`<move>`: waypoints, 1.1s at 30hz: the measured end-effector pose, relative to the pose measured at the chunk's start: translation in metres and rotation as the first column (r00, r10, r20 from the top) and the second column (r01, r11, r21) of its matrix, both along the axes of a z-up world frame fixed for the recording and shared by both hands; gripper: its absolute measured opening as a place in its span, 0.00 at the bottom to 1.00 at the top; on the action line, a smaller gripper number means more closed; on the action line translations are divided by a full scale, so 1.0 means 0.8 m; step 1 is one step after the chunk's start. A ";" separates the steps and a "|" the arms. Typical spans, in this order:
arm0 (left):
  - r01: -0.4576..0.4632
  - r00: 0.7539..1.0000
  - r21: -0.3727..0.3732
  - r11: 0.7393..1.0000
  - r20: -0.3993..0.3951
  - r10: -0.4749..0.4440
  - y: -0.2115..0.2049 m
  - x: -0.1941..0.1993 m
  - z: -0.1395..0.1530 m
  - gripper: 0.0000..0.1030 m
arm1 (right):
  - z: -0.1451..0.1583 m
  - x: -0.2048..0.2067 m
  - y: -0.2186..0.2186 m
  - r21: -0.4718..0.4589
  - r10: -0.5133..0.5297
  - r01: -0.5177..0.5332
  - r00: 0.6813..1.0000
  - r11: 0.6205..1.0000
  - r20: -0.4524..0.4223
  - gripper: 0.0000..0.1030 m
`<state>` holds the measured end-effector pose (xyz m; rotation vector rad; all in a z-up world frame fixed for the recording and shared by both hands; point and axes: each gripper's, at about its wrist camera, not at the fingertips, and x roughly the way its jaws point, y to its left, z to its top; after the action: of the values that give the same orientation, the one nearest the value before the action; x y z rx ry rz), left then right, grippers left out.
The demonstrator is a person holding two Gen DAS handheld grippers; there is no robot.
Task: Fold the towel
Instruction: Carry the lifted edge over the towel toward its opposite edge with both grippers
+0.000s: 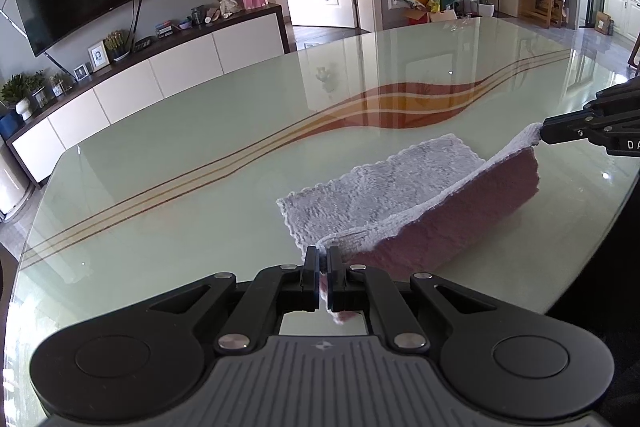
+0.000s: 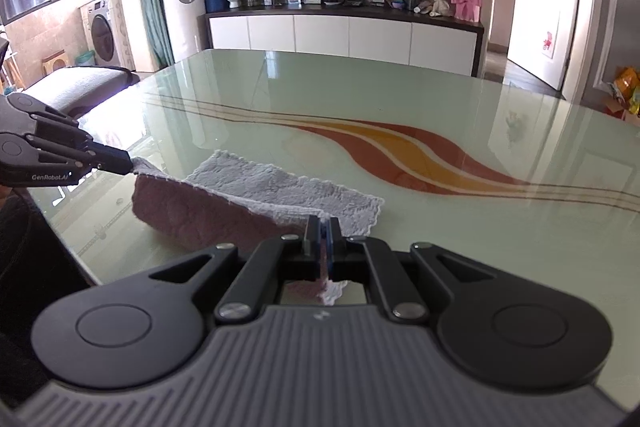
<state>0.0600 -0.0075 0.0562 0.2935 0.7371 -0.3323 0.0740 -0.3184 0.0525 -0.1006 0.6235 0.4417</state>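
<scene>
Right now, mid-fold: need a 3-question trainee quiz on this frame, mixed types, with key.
1. True or false: both the left hand-held gripper and the right hand-held gripper are shut on the towel.
2. Multiple choice: which face of the towel shows on the lifted near flap? A) pink B) green C) black
3. Fill in: the far part of the towel lies flat on the glass ____.

Key
1. True: each pinches one corner of the raised edge.
2. A: the lifted flap shows pink; the flat part shows pale grey-white.
3. table
</scene>
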 end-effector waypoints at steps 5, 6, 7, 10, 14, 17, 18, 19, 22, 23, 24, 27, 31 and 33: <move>-0.005 1.000 0.010 1.000 0.001 0.005 -0.004 0.023 -0.003 0.03 | -0.005 0.009 0.004 -0.001 -0.014 0.014 1.000 1.000 -0.008 0.03; -0.006 1.000 0.011 1.000 0.002 0.006 -0.004 0.027 -0.003 0.03 | -0.005 0.011 0.004 0.000 -0.017 0.017 1.000 1.000 -0.009 0.03; -0.007 1.000 0.013 1.000 0.003 0.007 -0.004 0.030 -0.003 0.03 | -0.006 0.013 0.003 0.001 -0.019 0.019 1.000 1.000 -0.010 0.03; -0.009 1.000 0.012 1.000 0.003 0.009 -0.005 0.040 -0.002 0.03 | -0.007 0.018 0.002 0.004 -0.029 0.029 1.000 1.000 -0.010 0.03; -0.003 1.000 0.007 1.000 0.014 0.003 -0.007 0.048 0.005 0.03 | -0.003 0.021 0.000 0.008 -0.032 0.032 0.999 0.999 -0.005 0.03; -0.001 1.000 0.007 1.000 0.022 0.001 -0.010 0.050 0.008 0.04 | -0.005 0.021 -0.003 0.008 -0.037 0.037 0.999 0.999 -0.008 0.03; -0.002 1.000 0.007 1.000 0.021 0.002 -0.011 0.051 0.008 0.04 | -0.006 0.023 -0.004 0.007 -0.040 0.040 0.999 0.999 -0.010 0.03; -0.004 1.000 0.007 1.000 0.019 0.004 -0.011 0.054 0.008 0.04 | -0.007 0.024 -0.005 0.008 -0.042 0.042 0.999 0.999 -0.012 0.03; -0.007 1.000 0.005 1.000 0.008 0.007 -0.012 0.063 0.005 0.04 | -0.010 0.030 -0.006 0.011 -0.049 0.050 0.999 0.999 -0.023 0.03; -0.007 1.000 0.004 1.000 0.004 0.007 -0.012 0.066 0.004 0.04 | -0.010 0.032 -0.005 0.011 -0.051 0.051 0.998 0.999 -0.027 0.03; -0.008 1.000 0.004 1.000 0.001 0.008 -0.012 0.068 0.003 0.04 | -0.011 0.034 -0.005 0.011 -0.053 0.054 0.998 0.998 -0.031 0.03; -0.009 1.000 0.009 1.000 -0.020 0.009 -0.014 0.078 -0.003 0.04 | -0.014 0.041 -0.002 0.016 -0.062 0.062 0.997 0.998 -0.049 0.03; -0.015 0.999 0.010 1.000 -0.034 0.015 -0.014 0.088 -0.009 0.04 | -0.019 0.047 0.001 0.017 -0.067 0.069 0.995 0.997 -0.068 0.03; -0.016 0.999 0.010 1.000 -0.039 0.017 -0.013 0.093 -0.012 0.04 | -0.021 0.050 0.002 0.015 -0.069 0.071 0.995 0.997 -0.075 0.03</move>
<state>0.1345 -0.0178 0.0469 0.2909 0.7799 -0.3198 0.1137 -0.3164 0.0354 -0.0459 0.6943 0.3842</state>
